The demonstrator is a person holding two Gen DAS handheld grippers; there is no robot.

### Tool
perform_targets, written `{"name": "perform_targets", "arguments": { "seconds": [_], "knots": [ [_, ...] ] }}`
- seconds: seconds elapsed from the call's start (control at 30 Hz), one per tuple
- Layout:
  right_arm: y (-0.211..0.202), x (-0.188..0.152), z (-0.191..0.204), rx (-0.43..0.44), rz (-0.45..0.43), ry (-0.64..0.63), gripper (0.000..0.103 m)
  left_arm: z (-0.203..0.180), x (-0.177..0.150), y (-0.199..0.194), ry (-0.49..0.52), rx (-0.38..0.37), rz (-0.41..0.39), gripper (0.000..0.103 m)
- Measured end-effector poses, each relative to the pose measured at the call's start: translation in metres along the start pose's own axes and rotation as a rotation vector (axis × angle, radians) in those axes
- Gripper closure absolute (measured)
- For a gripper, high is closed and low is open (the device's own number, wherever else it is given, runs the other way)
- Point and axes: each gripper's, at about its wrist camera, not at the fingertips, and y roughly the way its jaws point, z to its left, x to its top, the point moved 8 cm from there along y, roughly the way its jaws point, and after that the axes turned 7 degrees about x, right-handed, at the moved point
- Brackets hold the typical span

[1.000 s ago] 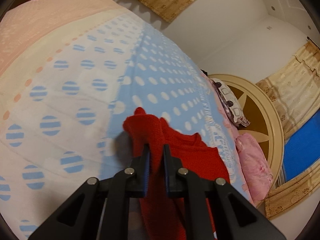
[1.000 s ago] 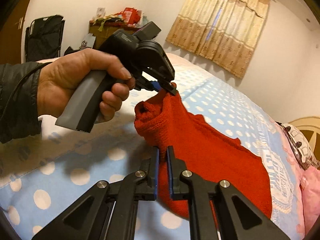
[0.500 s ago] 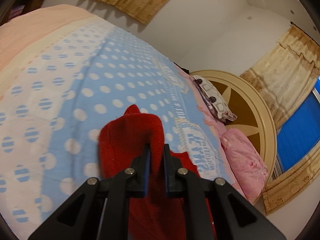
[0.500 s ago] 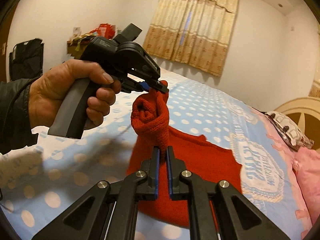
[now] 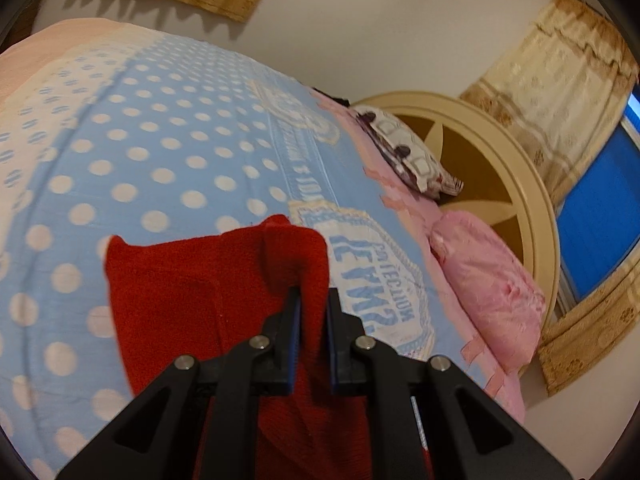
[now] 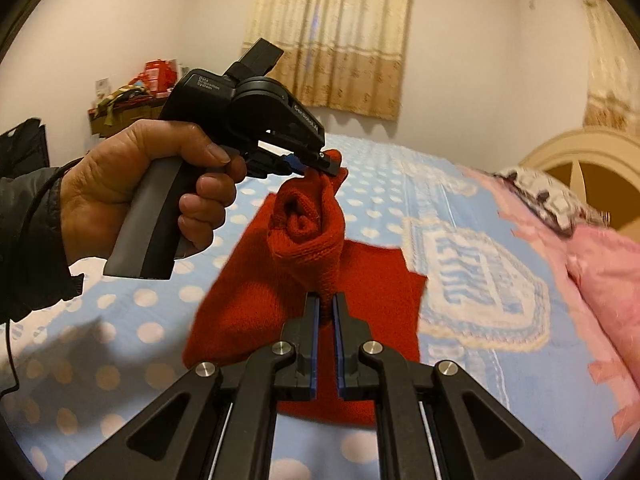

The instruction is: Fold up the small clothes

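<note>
Carrying the fold across the bed

Left wrist: our left gripper clamps the red knit garment, now swung nearer the pillows. Right wrist: our right gripper pinches its lifted edge; the fold is partly over.

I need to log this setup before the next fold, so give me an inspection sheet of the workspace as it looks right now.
Surface: light blue bedspread with white polka dots, covering the bed.
Job's things: red knitted garment, part lifted and bunched between both grippers, the rest lying on the bedspread.
Clutter: pink pillow and a patterned white and purple pillow by the headboard.
Grippers: left gripper and right gripper both shut on the garment.
Cables: thin dark cable hanging below the sleeve.
Surroundings: beige curtains, round cream headboard, white walls, cluttered shelf.
</note>
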Motion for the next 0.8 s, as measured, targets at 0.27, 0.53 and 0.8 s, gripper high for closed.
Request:
{"name": "perform_targets", "arguments": {
  "seconds": [0.27, 0.53, 0.8],
  "knots": [
    [-0.004, -0.026, -0.028, -0.011, 0.049, 0.079, 0.102, -0.028, -0.022, 0.04, 0.042, -0.002, 0.072, 0.093],
    [-0.001, -0.042, -0.054, 0.016, 0.093, 0.188, 0.103, -0.05, -0.046, 0.067, 0.149, 0.033, 0.117, 0.094],
    [-0.003, -0.051, -0.073, 0.069, 0.091, 0.311, 0.055, -0.069, -0.043, 0.009, 0.263, 0.013, -0.009, 0.043]
  ]
}}
